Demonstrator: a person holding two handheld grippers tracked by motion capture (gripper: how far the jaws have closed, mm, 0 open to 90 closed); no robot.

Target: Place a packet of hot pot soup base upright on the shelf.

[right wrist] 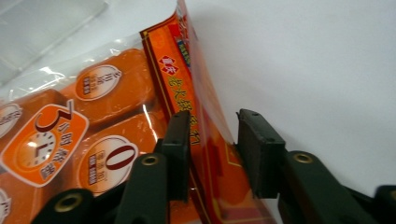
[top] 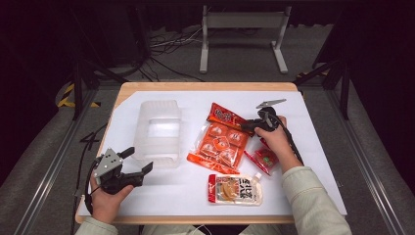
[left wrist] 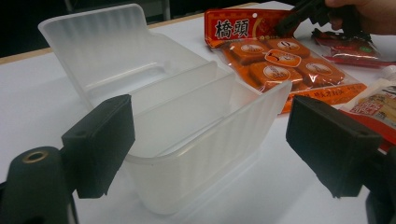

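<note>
Desk (top: 205,86): pale wood top, edge showing along the far side, covered by a white sheet (top: 313,147).

Room: dark surround; grey carpeted floor (top: 244,49); white metal frame stand (top: 243,29) beyond the desk; loose cables (top: 166,44) on the floor at far left; black-and-yellow tape mark (top: 68,95) left of the desk; metal rails along both sides.

On the sheet, left of centre: translucent plastic container (top: 157,132), open-topped, with an inner divider, empty.

Centre: large orange snack bag (top: 219,144), clear front, orange blocks inside, lying flat apart from its raised right edge. Just beside its far end: small red-orange packet (top: 224,116). Near side: pouch with red and cream label (top: 235,189). Right: small red sachet (top: 264,159), partly under the right hand.

Left claw (top: 139,161): near left corner of the desk, jaws wide apart, nothing between them, pointed at the near wall of the container without touching.

Right claw (right wrist: 212,154): at the bag's lifted right edge, jaws astride the film; one pad against it, the other close beside with a narrow gap; not yet clamped.
</note>
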